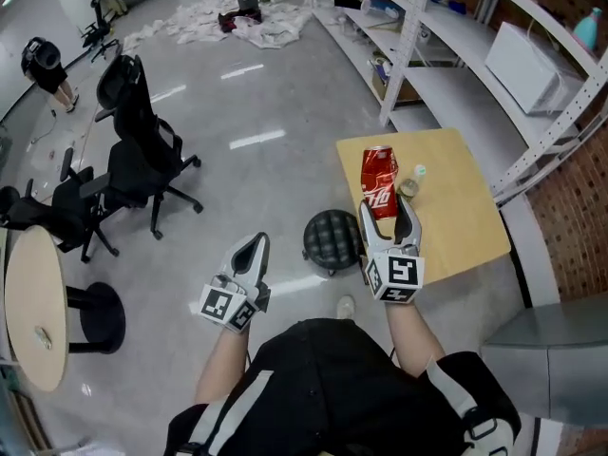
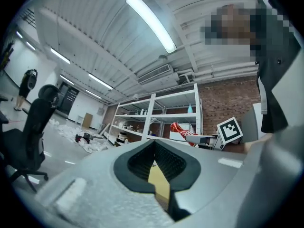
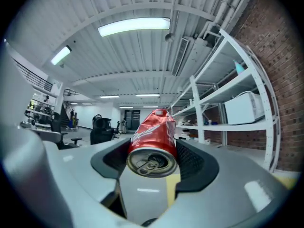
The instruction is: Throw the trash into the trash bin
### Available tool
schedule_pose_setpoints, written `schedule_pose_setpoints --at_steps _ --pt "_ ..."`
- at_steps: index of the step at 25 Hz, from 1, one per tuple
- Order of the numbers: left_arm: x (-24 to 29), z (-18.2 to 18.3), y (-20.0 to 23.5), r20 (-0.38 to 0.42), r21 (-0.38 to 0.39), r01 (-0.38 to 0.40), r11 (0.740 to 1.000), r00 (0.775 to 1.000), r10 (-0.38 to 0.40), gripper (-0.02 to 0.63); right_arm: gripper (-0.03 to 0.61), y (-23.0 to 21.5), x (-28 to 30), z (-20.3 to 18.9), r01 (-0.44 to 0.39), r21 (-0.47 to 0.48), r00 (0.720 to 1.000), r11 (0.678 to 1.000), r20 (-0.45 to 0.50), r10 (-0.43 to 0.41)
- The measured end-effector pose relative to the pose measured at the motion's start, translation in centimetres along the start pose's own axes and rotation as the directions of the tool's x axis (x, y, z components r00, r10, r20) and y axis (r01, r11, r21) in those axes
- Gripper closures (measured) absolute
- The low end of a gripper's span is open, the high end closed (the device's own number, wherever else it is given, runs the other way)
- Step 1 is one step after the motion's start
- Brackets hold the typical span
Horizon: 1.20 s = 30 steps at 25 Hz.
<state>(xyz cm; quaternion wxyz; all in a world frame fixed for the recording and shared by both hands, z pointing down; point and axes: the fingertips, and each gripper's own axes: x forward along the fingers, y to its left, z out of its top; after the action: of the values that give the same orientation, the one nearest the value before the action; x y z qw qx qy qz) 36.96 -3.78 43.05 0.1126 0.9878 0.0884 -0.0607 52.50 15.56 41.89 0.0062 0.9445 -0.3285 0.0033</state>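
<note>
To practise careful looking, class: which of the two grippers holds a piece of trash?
The right gripper: a crushed red can sits clamped between its jaws. The left gripper has its jaws together, empty.

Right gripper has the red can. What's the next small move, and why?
Probably swing the right gripper left until the red can is above the dark round bin on the floor: its jaws grip the can, which hangs over the wooden table, beside the bin.

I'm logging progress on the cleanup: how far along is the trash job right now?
Done: the right tongs grip the crushed can. In hand: that can, by the table. Left: dropping it into the bin on the floor. Small bits lie on the table too. The left tongs are shut, empty.
</note>
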Motion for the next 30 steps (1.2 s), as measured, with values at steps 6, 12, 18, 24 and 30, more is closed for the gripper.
schedule_pose_setpoints --at_steps 6,12,18,24,30 --pt "-8.6 2.7 5.0 0.060 0.038 -0.200 0.979 0.979 0.197 0.613 0.278 12.8 3.2 1.3 -0.270 -0.061 0.962 0.961 0.034 0.273" --pt "-19.0 4.9 9.6 0.100 0.056 -0.374 0.926 0.925 0.368 0.614 0.278 24.4 3.7 0.3 -0.436 -0.052 0.899 0.898 0.019 0.438" --pt "-31.7 6.3 14.0 0.145 0.080 -0.581 0.810 0.811 0.567 0.613 0.278 38.7 2.8 -0.3 -0.633 -0.041 0.774 0.773 0.014 0.634" --pt "-41.8 7.5 15.7 0.208 0.075 -0.735 0.674 0.673 0.710 0.614 0.278 49.6 0.7 -0.5 -0.774 -0.067 0.631 0.629 -0.010 0.776" --pt "-47.6 8.2 16.0 0.243 0.019 -0.837 0.547 0.534 0.810 0.614 0.278 56.9 -0.1 0.2 -0.860 -0.083 0.506 0.503 -0.015 0.863"
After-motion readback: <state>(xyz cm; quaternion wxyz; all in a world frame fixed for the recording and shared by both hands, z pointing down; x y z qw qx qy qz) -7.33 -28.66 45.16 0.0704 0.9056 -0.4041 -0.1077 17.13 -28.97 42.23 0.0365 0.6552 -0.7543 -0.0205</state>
